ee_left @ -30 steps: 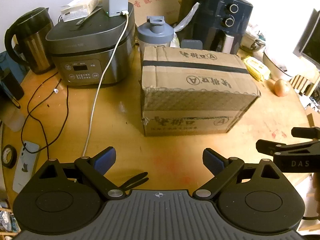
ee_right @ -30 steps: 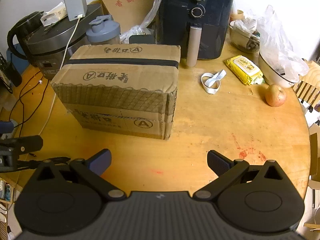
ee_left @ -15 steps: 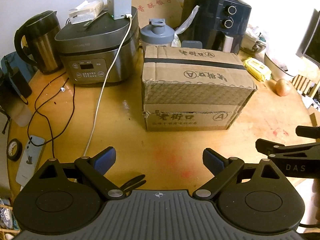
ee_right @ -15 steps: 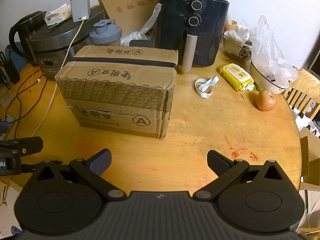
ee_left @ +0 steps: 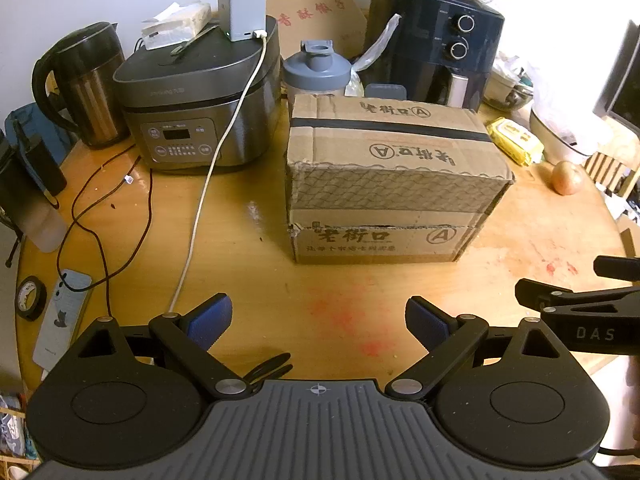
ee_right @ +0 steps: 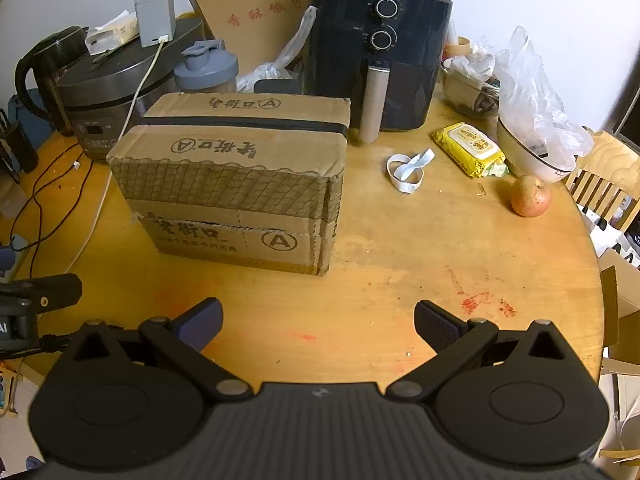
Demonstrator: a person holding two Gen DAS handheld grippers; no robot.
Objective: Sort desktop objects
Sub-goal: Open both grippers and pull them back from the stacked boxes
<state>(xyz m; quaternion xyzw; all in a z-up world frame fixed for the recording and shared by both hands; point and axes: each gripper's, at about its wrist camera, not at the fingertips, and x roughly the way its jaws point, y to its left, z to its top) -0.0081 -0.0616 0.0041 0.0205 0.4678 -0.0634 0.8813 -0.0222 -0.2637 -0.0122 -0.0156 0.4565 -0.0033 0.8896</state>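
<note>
My left gripper (ee_left: pixel 319 318) hangs over the near edge of the round wooden table (ee_left: pixel 248 272), its blue-padded fingers spread wide with nothing between them. My right gripper (ee_right: pixel 319 322) does the same further along the rim, fingers wide apart and holding nothing.

The cardboard box (ee_left: pixel 394 178) sits near the middle of the table, well ahead of both grippers. Its long axis runs left to right across my left view, a short printed face turned toward me and a dark tape strip (ee_left: pixel 390 128) along the length of its top. In the right view the box (ee_right: pixel 236 178) is angled, its near right corner pointing toward me.

Behind it stand a rice cooker (ee_left: pixel 200 108), a kettle (ee_left: pixel 86 84) and an air fryer (ee_right: pixel 378 52). To the right lie a white band (ee_right: pixel 408 166), a yellow wipes pack (ee_right: pixel 468 148) and an apple (ee_right: pixel 530 196), all apart from the box.
</note>
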